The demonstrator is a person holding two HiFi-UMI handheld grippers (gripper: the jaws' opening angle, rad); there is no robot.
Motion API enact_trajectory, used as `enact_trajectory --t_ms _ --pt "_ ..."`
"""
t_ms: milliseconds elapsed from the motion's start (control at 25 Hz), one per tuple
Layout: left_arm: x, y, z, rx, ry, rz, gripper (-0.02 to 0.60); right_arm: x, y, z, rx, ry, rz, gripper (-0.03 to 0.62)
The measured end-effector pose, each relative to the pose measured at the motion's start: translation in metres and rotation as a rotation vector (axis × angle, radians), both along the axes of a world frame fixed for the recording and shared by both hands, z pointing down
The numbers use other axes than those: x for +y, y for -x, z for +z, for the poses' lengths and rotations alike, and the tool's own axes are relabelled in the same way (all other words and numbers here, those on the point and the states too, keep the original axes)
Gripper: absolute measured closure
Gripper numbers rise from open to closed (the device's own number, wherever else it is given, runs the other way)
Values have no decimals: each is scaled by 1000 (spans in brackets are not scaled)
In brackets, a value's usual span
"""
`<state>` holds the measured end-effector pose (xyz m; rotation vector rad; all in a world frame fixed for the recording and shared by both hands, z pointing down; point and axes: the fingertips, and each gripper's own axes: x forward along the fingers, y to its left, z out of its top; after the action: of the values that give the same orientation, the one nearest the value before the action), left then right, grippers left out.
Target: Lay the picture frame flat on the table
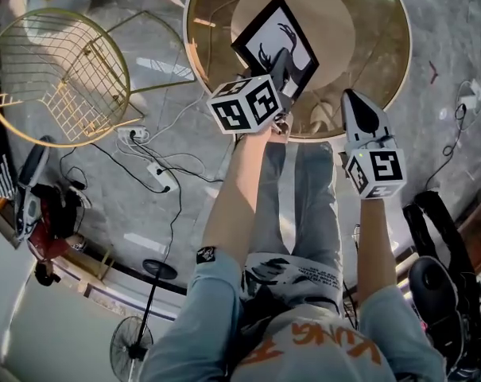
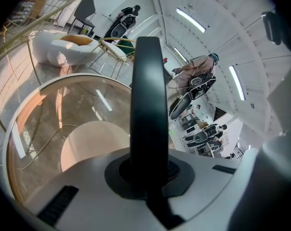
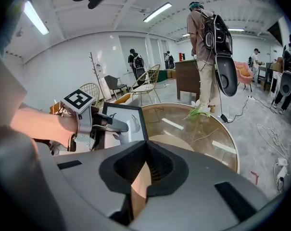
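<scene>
The picture frame (image 1: 272, 42), black-edged with a black antler drawing on white, is over the round glass table (image 1: 401, 62), tilted with its face showing. My left gripper (image 1: 286, 68) is shut on the frame's near edge. In the left gripper view the frame (image 2: 147, 95) runs edge-on between the jaws of the left gripper (image 2: 147, 177). The right gripper view shows the frame (image 3: 132, 123) almost upright, its lower edge hidden behind the gripper body. My right gripper (image 1: 356, 102) is shut and empty at the table's near right rim, apart from the frame.
A gold wire chair (image 1: 57, 74) stands left of the table, with a power strip and cables (image 1: 149, 153) on the floor nearby. A green sprig (image 3: 200, 112) lies at the table's far edge. A person with a backpack (image 3: 208, 47) stands beyond it.
</scene>
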<state>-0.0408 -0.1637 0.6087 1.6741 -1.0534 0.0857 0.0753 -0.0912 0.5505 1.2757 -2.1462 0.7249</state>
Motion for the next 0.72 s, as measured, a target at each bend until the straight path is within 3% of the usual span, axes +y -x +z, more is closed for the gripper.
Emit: enact_trajectory --t_ms 200,320,480,720 --pt "-6 -4 11 66 43 -56 555 -4 -2 6 -31 -6 19 597" --pt "-9 -8 19 68 67 -53 553 -7 -4 11 -42 -8 40 597" --pt "-8 -9 28 10 85 -24 535 -12 -7 20 -60 -7 74 597" --pt "0 -9 42 -149 120 116 461 -19 -8 29 -78 2 134 597"
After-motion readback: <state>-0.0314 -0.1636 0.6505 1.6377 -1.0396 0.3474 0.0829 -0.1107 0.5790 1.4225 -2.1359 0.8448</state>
